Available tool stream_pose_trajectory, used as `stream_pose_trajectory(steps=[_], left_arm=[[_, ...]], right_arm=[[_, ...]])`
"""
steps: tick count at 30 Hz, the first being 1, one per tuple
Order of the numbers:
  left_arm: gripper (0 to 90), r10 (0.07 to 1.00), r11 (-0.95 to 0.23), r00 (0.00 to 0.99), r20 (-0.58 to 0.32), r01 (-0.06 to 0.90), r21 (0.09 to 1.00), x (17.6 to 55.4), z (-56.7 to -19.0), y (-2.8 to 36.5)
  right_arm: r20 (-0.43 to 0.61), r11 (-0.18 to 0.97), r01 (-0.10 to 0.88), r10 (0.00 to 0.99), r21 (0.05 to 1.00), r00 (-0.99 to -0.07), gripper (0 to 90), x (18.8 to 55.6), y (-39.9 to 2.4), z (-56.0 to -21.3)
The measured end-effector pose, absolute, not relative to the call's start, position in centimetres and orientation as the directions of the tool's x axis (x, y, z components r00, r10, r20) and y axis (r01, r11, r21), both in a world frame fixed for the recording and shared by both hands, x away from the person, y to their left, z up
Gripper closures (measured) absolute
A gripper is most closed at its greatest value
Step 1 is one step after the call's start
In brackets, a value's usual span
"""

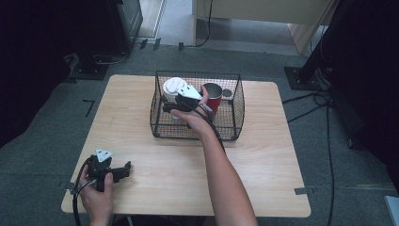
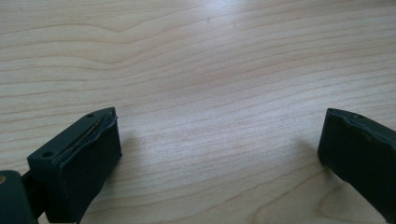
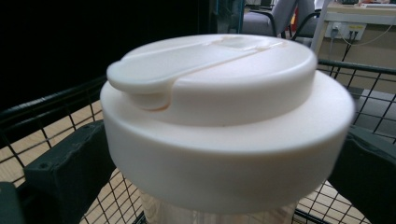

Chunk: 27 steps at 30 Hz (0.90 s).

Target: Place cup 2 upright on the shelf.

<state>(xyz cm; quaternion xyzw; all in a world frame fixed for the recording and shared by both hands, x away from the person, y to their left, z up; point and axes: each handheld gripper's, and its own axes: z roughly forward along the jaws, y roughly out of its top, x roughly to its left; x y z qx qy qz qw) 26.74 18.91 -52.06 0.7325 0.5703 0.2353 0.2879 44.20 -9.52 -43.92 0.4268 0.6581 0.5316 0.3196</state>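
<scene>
Right tongs [image 1: 175,104] sit inside the black wire basket [image 1: 237,109] at the far middle of the worktop [image 1: 263,160], level with the white-lidded cup [image 1: 174,87]. In the right gripper view the cup's white lid [image 3: 224,116] stands between the two jaws, which flank it spread wide; the lid hides the pads, so contact cannot be confirmed, but the jaws appear slack rather than pressing. Cup stands upright in the basket's left half, clear body just visible below the lid. A red cup [image 1: 213,95] with a dark open mouth stands just beside it to the right, also in the basket.

Left tongs [image 1: 123,170] rest low at the near left corner of the worktop, held in the left hand [image 1: 96,195]. Jaws wide apart, bare wood between them.
</scene>
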Motion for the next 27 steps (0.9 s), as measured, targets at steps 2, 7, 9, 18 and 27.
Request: stream_pose_trajectory(steps=[2, 7, 9, 18, 27], left_arm=[[0.0, 0.971, -0.184, 0.239, 0.016, 0.7, 0.69, 26.7, -52.1, 18.9], [0.0, 0.971, -0.184, 0.239, 0.016, 0.7, 0.69, 26.7, -52.1, 18.9], [0.0, 0.971, -0.184, 0.239, 0.016, 0.7, 0.69, 26.7, -52.1, 18.9], [0.0, 0.971, -0.184, 0.239, 0.017, 0.699, 0.691, 26.7, -52.1, 18.9], [0.0, 0.971, -0.185, 0.24, 0.018, 0.699, 0.691, 26.7, -52.1, 18.9]], right_arm=[[0.029, 0.069, 0.215, 0.905, 0.974, -0.424, 0.0, 44.2, -9.6, -43.7], [0.014, 0.079, 0.194, 0.9, 0.978, -0.435, 0.0, 44.1, -10.1, -43.3], [0.014, 0.077, 0.191, 0.9, 0.978, -0.435, 0.0, 44.0, -10.2, -43.2], [-0.019, 0.089, 0.134, 0.892, 0.987, -0.452, 0.0, 43.6, -10.8, -42.3], [-0.035, 0.088, 0.091, 0.881, 0.992, -0.471, 0.0, 43.3, -11.9, -41.3]])
